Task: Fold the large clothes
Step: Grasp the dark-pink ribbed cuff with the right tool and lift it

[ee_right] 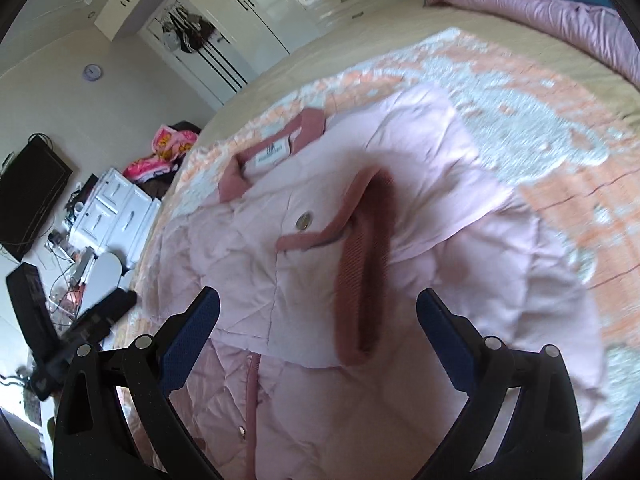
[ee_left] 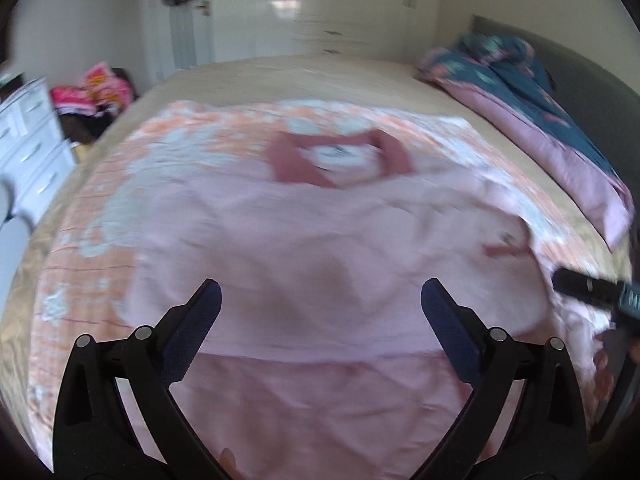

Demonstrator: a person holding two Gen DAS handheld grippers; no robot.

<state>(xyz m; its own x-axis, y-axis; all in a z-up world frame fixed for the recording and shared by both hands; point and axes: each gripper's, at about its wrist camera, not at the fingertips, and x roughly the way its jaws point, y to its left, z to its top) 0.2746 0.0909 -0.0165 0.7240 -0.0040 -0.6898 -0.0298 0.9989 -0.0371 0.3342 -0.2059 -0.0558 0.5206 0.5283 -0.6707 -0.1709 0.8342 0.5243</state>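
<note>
Two black claws sit closest to the cameras, and both are spread wide with nothing in them. On the left claw (ee_left: 320, 308) the jaws are wide apart above the pink cloth. The right claw (ee_right: 318, 312) is wide too, and it hangs over a sleeve.

Biggest of all is the bed (ee_left: 280, 76), with a tan sheet. On it lies an orange and white blanket (ee_left: 100, 208). On the blanket lies the coat (ee_left: 304, 240), pink and puffy, near the front edge of the bed. Its sleeve (ee_right: 320, 280) is folded across the chest, and the dark pink cuff (ee_right: 368, 264) points at the right claw. The collar (ee_right: 236, 176) is at the far end, with a white tag (ee_right: 272, 154) inside. A small snap (ee_right: 305, 221) shines near the cuff.

I think the sleeves are being folded in now. Next, I guess the claws must pinch the bottom edge and carry it up to the collar. Puffy cloth may slip or spring back.
</note>
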